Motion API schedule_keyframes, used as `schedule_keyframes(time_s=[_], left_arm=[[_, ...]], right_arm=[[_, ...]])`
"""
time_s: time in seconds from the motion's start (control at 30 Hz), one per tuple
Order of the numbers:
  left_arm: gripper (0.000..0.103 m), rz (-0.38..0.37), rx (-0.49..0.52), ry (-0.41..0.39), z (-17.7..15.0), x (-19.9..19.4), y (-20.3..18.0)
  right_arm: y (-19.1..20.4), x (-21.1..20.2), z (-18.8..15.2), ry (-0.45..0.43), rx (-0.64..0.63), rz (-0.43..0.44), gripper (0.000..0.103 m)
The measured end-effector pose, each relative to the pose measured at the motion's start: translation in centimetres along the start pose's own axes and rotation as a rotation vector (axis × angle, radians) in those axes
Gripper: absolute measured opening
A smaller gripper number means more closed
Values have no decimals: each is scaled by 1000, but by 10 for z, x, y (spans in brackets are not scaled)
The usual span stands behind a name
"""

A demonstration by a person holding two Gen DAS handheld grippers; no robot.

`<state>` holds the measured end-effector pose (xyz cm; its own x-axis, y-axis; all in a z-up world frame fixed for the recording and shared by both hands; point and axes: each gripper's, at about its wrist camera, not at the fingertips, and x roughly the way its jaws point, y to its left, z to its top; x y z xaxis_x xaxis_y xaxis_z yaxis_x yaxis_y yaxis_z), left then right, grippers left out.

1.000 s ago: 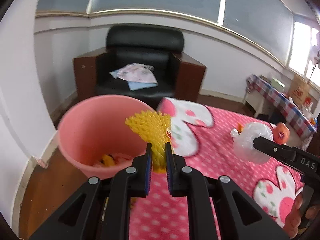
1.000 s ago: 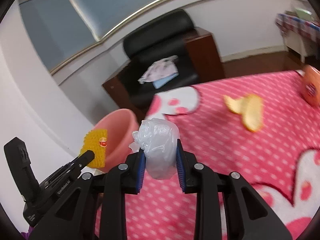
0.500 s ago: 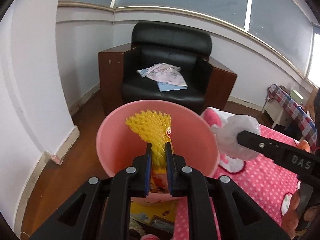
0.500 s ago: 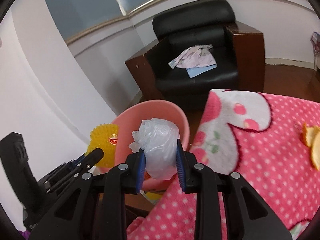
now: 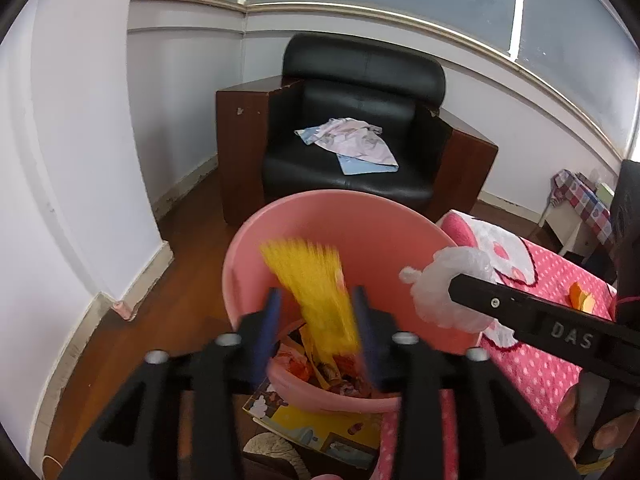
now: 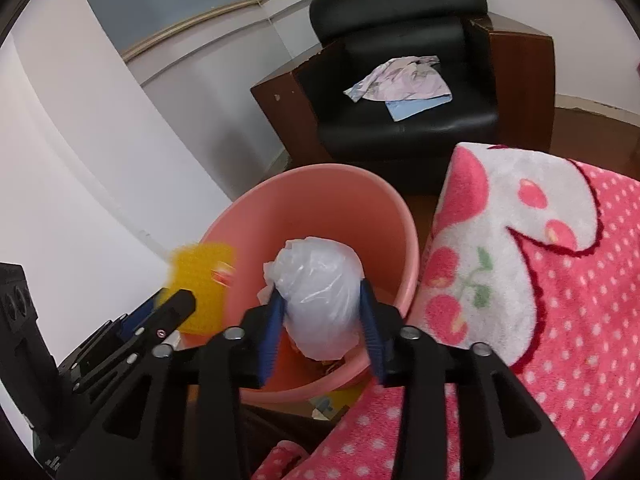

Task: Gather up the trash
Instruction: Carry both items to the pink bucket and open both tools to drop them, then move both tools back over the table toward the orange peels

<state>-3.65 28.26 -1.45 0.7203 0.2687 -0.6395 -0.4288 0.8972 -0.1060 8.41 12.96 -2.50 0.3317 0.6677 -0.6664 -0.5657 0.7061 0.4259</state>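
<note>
A pink bin (image 5: 320,200) (image 6: 320,170) stands on the floor with wrappers in its bottom. Above its mouth my left gripper (image 5: 318,332) has its jaws opening. The yellow foam net (image 5: 316,292) (image 6: 200,280) hangs blurred and tilted between the blue pads, loose. My right gripper (image 6: 322,320) is also over the bin, its jaws opening. The crumpled white plastic bag (image 6: 320,292) (image 5: 444,292) still fills the gap and touches both pads. Its black finger (image 5: 500,304) shows at the right of the left wrist view.
A black armchair (image 5: 360,80) with a cloth on its seat stands behind the bin. The pink dotted blanket (image 6: 560,280) lies to the right, with orange peel (image 5: 582,300) on it. A picture book (image 5: 312,424) lies under the bin. A white wall is on the left.
Both grippers moved left from over the blanket to above the bin. Both pairs of jaws have widened. The yellow net has tipped and slid between the left pads.
</note>
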Motion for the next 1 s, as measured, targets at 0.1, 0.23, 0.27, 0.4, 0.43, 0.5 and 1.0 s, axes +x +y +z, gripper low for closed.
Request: schedule_keyframes(time_s=[0.1,0.23,0.27,0.4,0.43,0.5,1.0], left_arm=[[43,4,4,-4,-1,-1,1],[43,7,-7,-11,1,-7,2],[43,6,-8,-14,1,-9,2],[43,6,5,-26,0,-19,-3],[44,4,7,-27,-1,-21,-6],[44,-3,13,-32,-2,-26,-11],[46,-125,119,-25,-13,-48,-93]], right_arm=[[3,-3,1,-11,-16,11,47],[3,-9,3,-18,-14,22,47],[4,-10,3,-21,-13,23,47],[-1,-22,2,-39,-2,28,47],[-4,-25,0,-41,4,25,47],[-10,-33,-4,-46,20,15,47],[-84,-105,-53,-96,140,-152,47]])
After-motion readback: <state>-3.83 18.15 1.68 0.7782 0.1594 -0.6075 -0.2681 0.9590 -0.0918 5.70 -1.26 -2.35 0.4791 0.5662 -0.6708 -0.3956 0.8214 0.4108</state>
